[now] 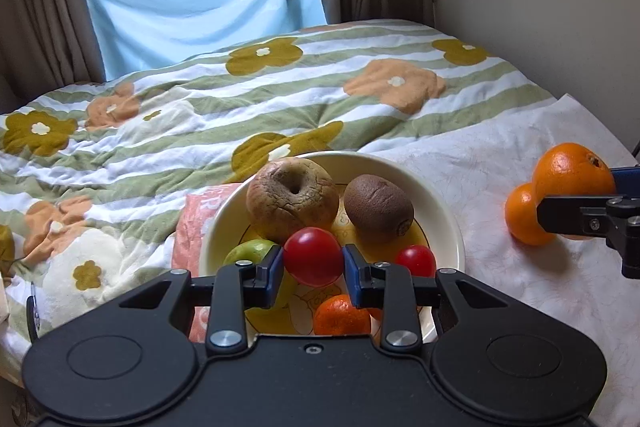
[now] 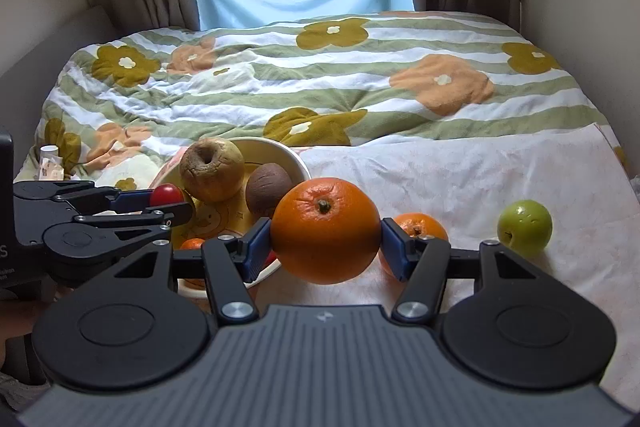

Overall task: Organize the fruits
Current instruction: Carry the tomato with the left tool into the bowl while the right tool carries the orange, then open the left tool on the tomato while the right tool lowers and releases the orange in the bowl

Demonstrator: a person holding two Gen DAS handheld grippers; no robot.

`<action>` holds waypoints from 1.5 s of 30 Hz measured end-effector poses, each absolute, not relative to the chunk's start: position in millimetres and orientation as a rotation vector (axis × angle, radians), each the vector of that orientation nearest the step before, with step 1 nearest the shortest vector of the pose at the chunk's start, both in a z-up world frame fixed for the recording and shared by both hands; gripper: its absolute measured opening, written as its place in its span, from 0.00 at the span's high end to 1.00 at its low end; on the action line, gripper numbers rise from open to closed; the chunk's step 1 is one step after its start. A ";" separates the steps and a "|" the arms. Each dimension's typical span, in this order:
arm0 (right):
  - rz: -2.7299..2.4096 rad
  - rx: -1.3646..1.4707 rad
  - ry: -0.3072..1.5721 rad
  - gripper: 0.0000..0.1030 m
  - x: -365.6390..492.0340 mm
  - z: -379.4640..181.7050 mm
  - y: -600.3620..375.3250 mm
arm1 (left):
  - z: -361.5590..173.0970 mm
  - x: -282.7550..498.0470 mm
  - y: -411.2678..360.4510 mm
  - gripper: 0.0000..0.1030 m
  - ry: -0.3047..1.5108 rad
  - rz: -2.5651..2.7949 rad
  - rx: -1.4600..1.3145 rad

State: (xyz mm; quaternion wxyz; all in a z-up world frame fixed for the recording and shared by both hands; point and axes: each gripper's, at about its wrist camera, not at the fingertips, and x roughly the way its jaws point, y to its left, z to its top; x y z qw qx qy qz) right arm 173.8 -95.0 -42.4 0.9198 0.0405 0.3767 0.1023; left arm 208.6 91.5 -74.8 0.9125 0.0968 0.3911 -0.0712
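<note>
While the left gripper (image 1: 314,261) had its blue-padded fingers clamped on a small glossy red tomato (image 1: 313,255) above the round cream bowl (image 1: 444,215), the right gripper (image 2: 326,239) had its fingers clamped on a large round orange (image 2: 325,230) just right of that bowl. Both fruits seemed mid-transfer; next, each probably needed lowering into a free gap before release. Inside the bowl lay a wrinkled brownish apple (image 1: 291,201), a fuzzy brown kiwi (image 1: 378,213), a second tomato (image 1: 416,259), a mandarin (image 1: 342,317) and a green apple (image 1: 250,251). A smaller orange (image 2: 420,225) and another green apple (image 2: 525,226) waited on the white cloth (image 2: 480,171).
</note>
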 end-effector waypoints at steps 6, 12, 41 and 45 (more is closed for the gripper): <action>0.185 0.091 0.782 0.29 181.2 -46.4 -90.7 | -79.3 212.3 89.8 0.58 0.795 -0.194 0.217; 0.185 0.085 0.779 0.29 186.7 -43.0 -87.1 | -69.6 203.2 96.3 0.05 0.739 -0.196 0.214; 0.442 0.002 0.856 0.29 235.5 -84.8 21.7 | -65.9 145.7 164.5 0.05 0.754 -0.023 0.127; 0.465 -0.020 0.859 0.27 236.1 -89.5 25.0 | -66.4 144.1 165.9 0.05 0.756 -0.012 0.120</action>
